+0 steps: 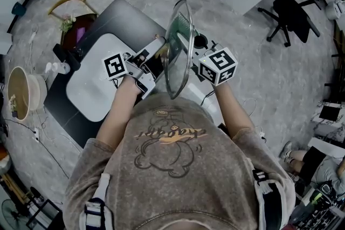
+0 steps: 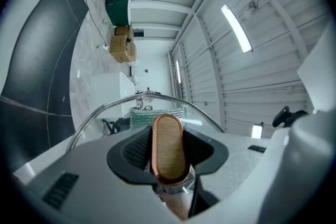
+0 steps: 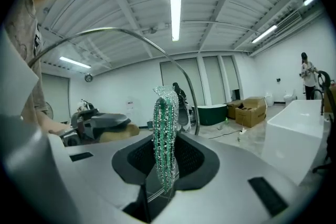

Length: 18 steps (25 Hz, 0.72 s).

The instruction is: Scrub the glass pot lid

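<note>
1. At the far left of the head view, a dark counter (image 1: 126, 16) carries a white basin (image 1: 89, 89). It lies below and behind the person's raised arms.
2. The left tool (image 2: 169, 153) is clamped on the handle (image 2: 168, 139) of the glass pot lid (image 1: 178, 70). The handle is a long oval, brown with a coppery edge. It stands upright between the two dark pads, which press on its sides, so the jaws stand partly apart, as wide as the handle.
3. The lid is held up in the air on edge, in front of the person's chest and between the two tools. Its handle side faces the left tool. In the left gripper view the metal rim arcs just beyond the jaws, with clear glass inside it.
4. On the far side of the glass from the left tool is a green scrubber (image 3: 164, 123). It is a sparkly, net-like pad, and it shows through the lid in the left gripper view.
5. The right tool (image 3: 165, 161) is closed on the lower part of the scrubber. The pad is pinched thin between the jaws, which stand only narrowly apart, and its top sticks up past them.
6. The scrubber's free end points at the lid's underside and lies close to the glass. The views do not show clearly whether it touches.
</note>
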Each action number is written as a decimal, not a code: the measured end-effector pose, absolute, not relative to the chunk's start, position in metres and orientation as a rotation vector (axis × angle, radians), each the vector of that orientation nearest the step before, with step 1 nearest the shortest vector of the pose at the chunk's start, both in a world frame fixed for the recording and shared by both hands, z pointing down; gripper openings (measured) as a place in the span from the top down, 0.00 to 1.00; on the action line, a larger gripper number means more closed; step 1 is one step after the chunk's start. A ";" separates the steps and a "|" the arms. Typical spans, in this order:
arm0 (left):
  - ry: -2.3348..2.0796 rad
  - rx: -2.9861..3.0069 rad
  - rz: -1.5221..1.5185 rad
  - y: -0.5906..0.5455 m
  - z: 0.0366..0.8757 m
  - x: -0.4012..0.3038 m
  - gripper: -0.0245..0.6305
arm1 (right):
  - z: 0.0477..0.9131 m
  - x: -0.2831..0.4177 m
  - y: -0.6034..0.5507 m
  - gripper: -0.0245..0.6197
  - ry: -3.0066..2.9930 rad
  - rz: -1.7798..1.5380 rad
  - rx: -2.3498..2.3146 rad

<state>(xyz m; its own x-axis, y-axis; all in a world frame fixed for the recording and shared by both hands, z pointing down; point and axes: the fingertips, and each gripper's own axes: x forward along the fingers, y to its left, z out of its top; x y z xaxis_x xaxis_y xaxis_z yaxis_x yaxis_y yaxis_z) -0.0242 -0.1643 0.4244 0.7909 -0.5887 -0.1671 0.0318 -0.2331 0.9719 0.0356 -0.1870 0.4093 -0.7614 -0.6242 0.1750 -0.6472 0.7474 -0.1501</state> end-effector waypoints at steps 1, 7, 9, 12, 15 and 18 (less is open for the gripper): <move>-0.439 1.727 -0.610 -0.164 0.423 -0.024 0.70 | 0.412 0.036 -0.191 0.82 -2.825 0.306 1.039; -0.428 1.733 -0.616 -0.161 0.419 -0.024 0.70 | 0.438 0.037 -0.209 0.83 -2.772 0.357 1.084; -0.438 1.722 -0.617 -0.161 0.420 -0.024 0.70 | 0.446 0.036 -0.211 0.82 -2.758 0.378 1.078; -0.453 1.705 -0.624 -0.162 0.421 -0.025 0.70 | 0.460 0.031 -0.208 0.82 -2.738 0.394 1.042; -0.447 1.718 -0.643 -0.164 0.418 -0.027 0.70 | 0.473 0.026 -0.202 0.82 -2.723 0.413 1.015; -0.451 1.736 -0.649 -0.166 0.416 -0.030 0.70 | 0.485 0.022 -0.194 0.82 -2.706 0.441 0.993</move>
